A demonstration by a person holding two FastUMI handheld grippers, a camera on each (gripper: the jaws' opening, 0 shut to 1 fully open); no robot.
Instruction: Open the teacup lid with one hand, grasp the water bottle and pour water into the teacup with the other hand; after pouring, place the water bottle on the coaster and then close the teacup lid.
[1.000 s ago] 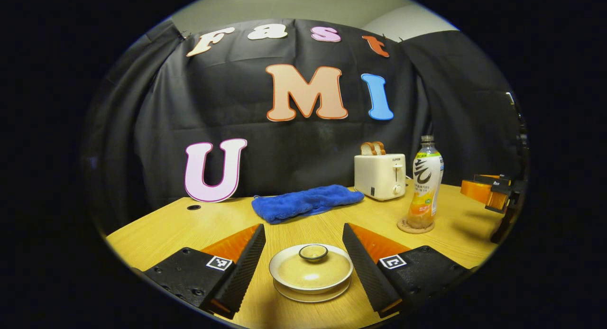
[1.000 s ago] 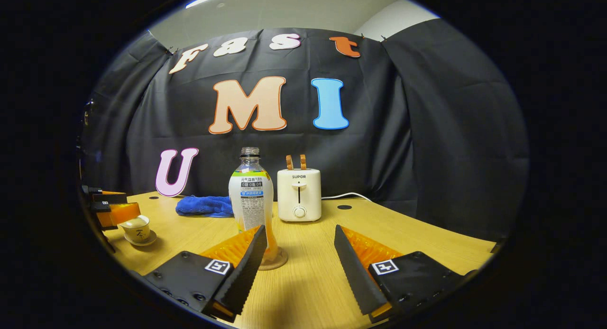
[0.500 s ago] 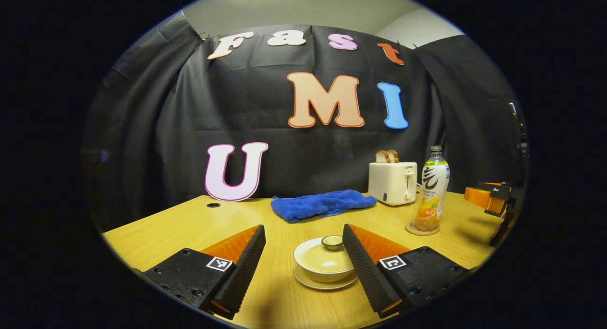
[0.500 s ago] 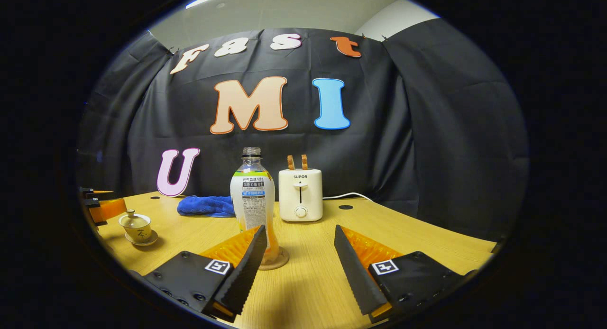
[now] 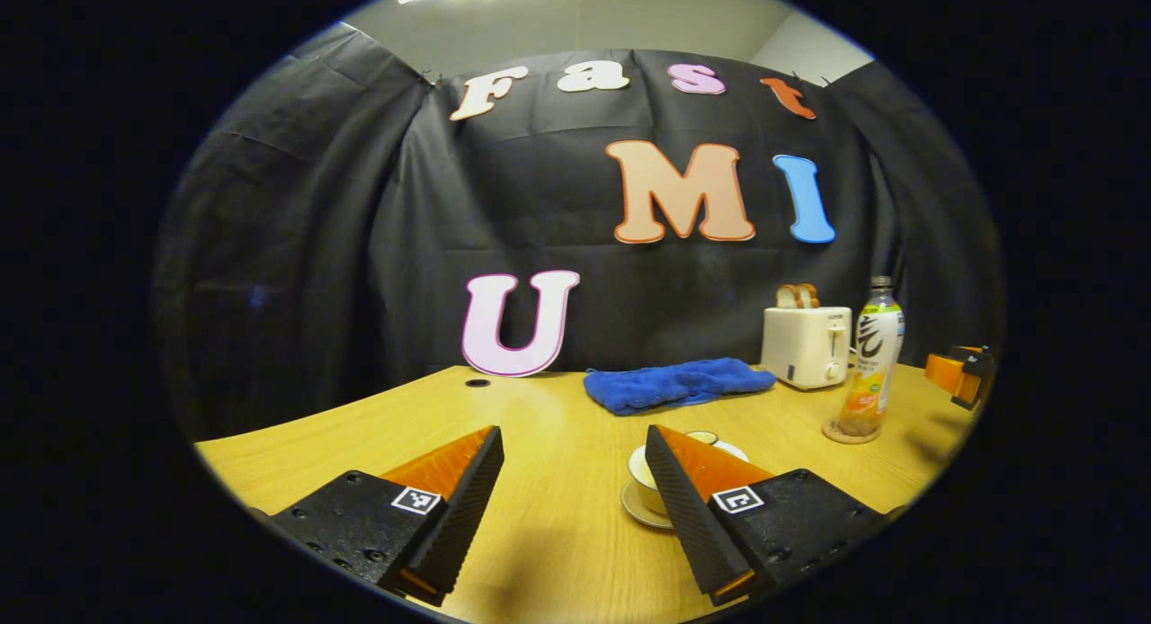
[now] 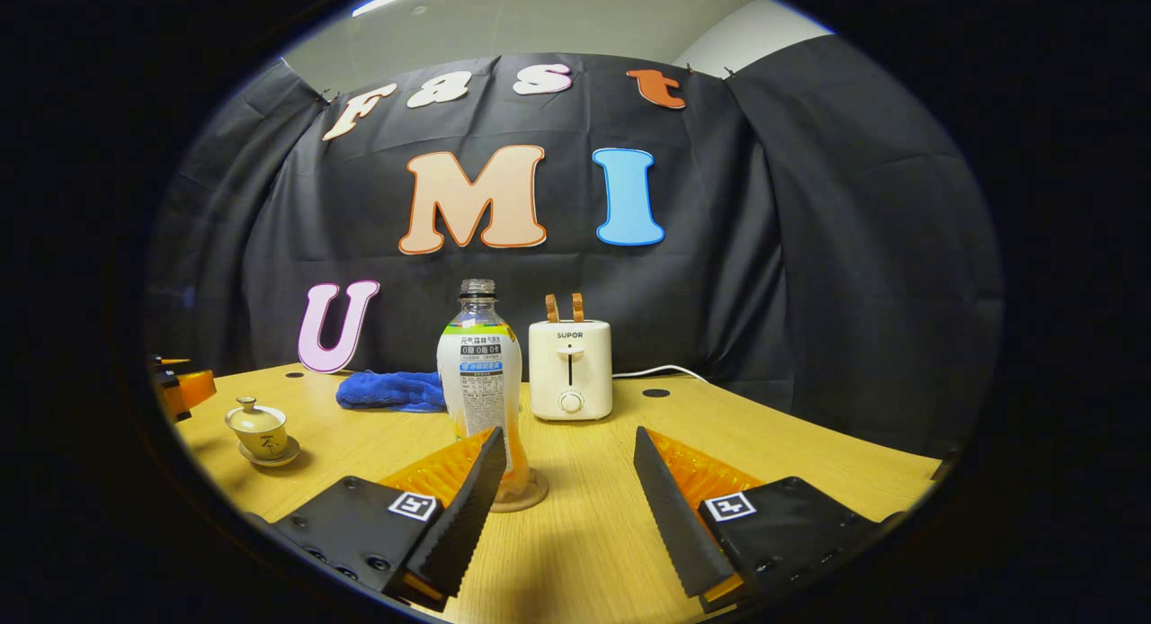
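In the left gripper view, the left gripper [image 5: 573, 480] stood with its fingers spread wide over the wooden table [image 5: 378, 417], nothing between them. The teacup [image 5: 640, 469] sat on its saucer [image 5: 637, 509] just behind the gripper's own right-hand finger, which hid most of the cup and its lid [image 5: 701, 438] — whether the lid sat square could not be told from there. Farther back lay a blue towel [image 5: 676, 385], then a cream toaster [image 5: 806, 346] with bread in its slots, and right of that the water bottle [image 5: 870, 359] stood upright on the coaster [image 5: 848, 432]. At the far right edge the right gripper [image 5: 960, 374] was cut off, its fingers too small to read. In the right gripper view, the left gripper [image 6: 180, 388] poked in at the far left edge, mostly cut off and apart from the teacup [image 6: 258, 431], which showed whole here with its lid [image 6: 254, 414] resting on top, on the saucer [image 6: 268, 459]. The blue towel [image 6: 387, 392] lay behind. The right gripper [image 6: 565, 498] was spread open and empty; its left-hand finger overlapped the base of the water bottle [image 6: 479, 381] and part of the coaster [image 6: 529, 494] in the picture — contact could not be told. The toaster [image 6: 570, 369] stood just beside the bottle.
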